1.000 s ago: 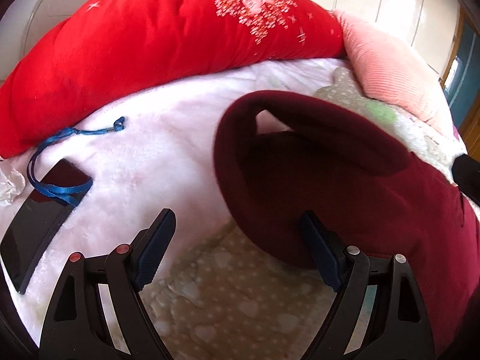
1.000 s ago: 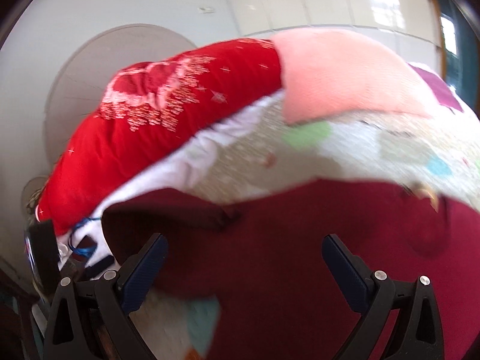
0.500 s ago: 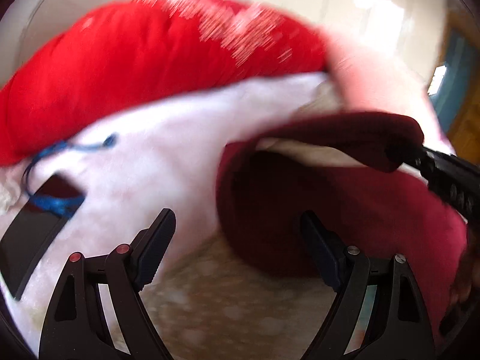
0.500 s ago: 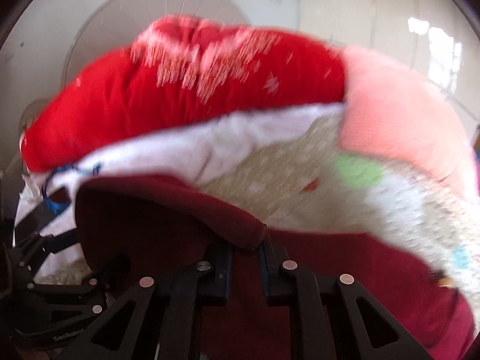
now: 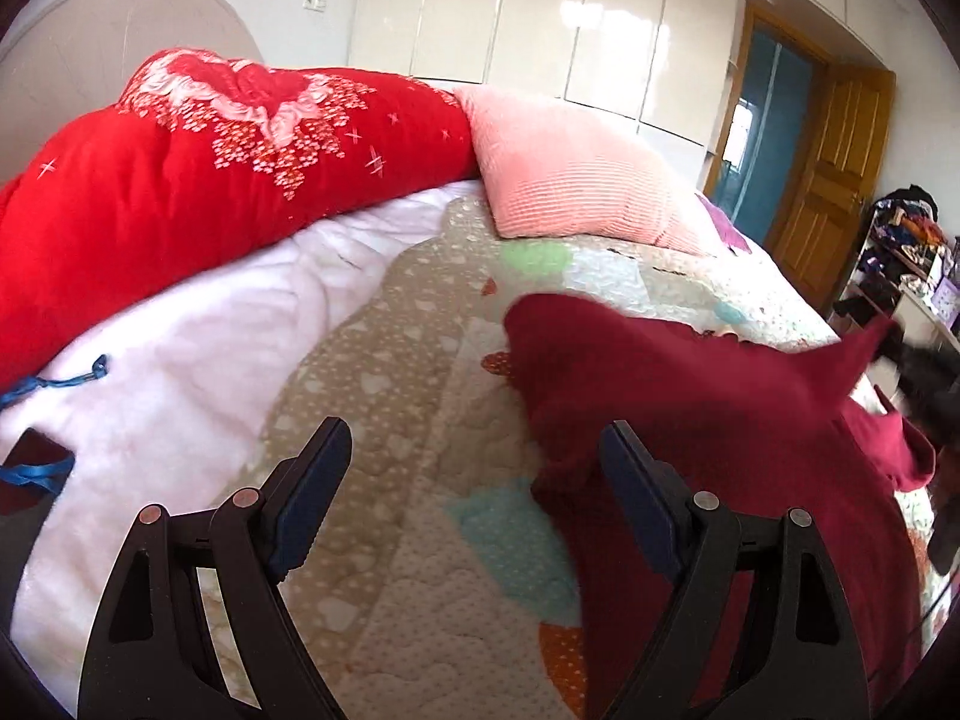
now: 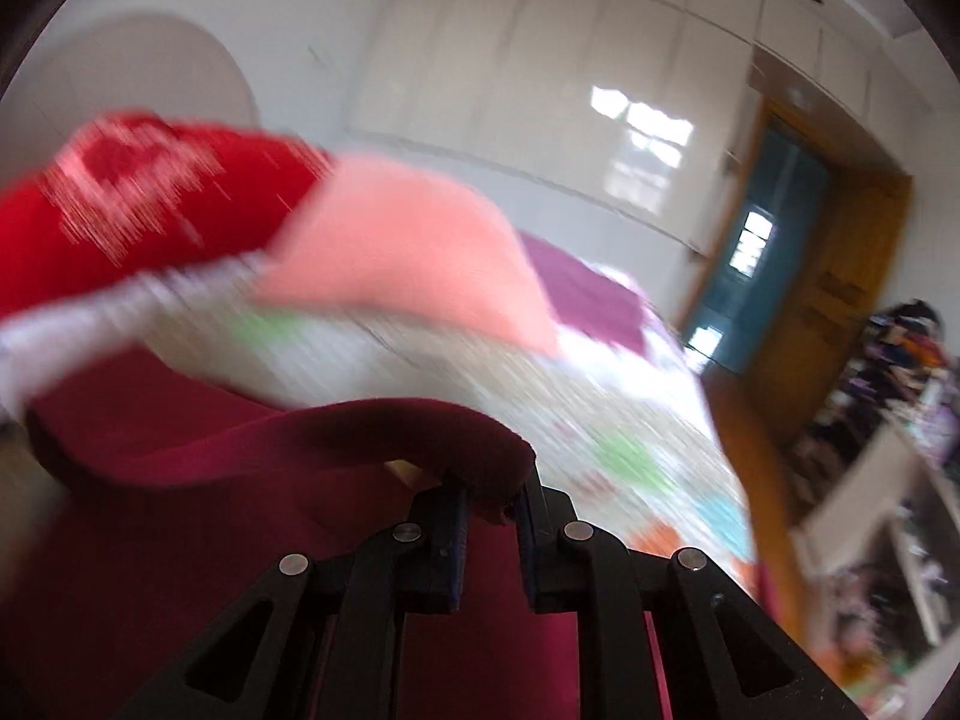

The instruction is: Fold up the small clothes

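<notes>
Maroon garment (image 5: 708, 408): unfolded, your right gripper (image 6: 489, 501) clamped on its edge. Left gripper (image 5: 474, 480) at 6 o'clock, wide, empty. Folding barely begun.

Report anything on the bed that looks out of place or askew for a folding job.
The dark red garment is bunched and pulled askew, one edge pinched in the right gripper. A dark phone-like object with a blue lanyard lies on the white blanket, unrelated to folding.
</notes>
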The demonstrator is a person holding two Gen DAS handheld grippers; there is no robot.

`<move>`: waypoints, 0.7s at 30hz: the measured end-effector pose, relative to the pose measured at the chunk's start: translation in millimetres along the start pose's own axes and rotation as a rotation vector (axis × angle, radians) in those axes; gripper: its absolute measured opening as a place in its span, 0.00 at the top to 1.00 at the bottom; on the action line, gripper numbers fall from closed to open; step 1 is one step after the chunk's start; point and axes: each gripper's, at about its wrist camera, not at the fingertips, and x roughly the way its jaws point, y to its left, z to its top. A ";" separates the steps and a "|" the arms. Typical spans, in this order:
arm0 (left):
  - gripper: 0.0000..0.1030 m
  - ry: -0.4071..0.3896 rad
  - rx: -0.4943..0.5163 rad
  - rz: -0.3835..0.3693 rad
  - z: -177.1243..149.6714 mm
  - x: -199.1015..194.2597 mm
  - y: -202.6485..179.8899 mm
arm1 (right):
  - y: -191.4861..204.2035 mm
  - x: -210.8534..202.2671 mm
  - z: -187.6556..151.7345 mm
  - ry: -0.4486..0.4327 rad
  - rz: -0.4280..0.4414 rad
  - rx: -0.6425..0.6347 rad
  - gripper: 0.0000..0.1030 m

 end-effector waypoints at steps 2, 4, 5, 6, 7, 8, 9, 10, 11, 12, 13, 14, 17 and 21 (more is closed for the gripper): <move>0.17 0.004 0.025 0.009 -0.2 4.4 -6.9 | -7.2 15.3 -21.6 0.063 -0.025 -0.020 0.87; 0.17 0.020 0.042 0.010 -2.6 10.8 -13.2 | -9.7 31.5 -43.3 0.172 0.015 -0.046 0.87; 0.17 0.032 0.047 0.010 -3.3 14.1 -15.5 | -8.9 39.4 -54.6 0.235 0.025 -0.066 0.87; 0.17 0.040 0.054 0.008 -4.2 16.2 -18.6 | -10.3 42.3 -61.1 0.264 0.032 -0.073 0.85; 0.17 0.045 0.063 0.007 -4.3 18.3 -20.6 | -11.8 43.1 -65.7 0.287 0.056 -0.078 0.82; 0.17 0.047 0.072 0.008 -5.0 18.9 -22.3 | -15.3 40.4 -68.8 0.299 0.083 -0.075 0.71; 0.17 0.049 0.080 0.013 -5.4 19.8 -24.1 | -21.8 31.6 -72.0 0.291 0.095 -0.057 0.51; 0.17 0.047 0.086 0.019 -5.0 21.3 -25.8 | -27.6 22.7 -70.8 0.272 0.087 -0.030 0.44; 0.17 0.044 0.083 0.020 -4.1 22.7 -26.7 | -29.4 15.8 -68.7 0.254 0.082 -0.004 0.35; 0.17 0.044 0.077 0.020 -2.7 24.6 -27.2 | -32.7 7.4 -64.4 0.233 0.088 0.024 0.35; 0.17 0.043 0.062 0.022 -0.5 27.5 -27.7 | -32.0 1.3 -58.5 0.219 0.103 0.043 0.35; 0.17 0.049 0.051 0.024 0.3 30.0 -27.8 | -31.3 -3.5 -51.5 0.204 0.124 0.062 0.35; 0.17 0.095 0.043 0.048 -2.4 42.1 -28.5 | -11.7 -5.9 -17.2 0.135 0.316 0.150 0.35; 0.17 0.166 0.027 0.095 -8.5 55.6 -22.8 | 53.0 20.9 24.3 0.130 0.481 0.124 0.42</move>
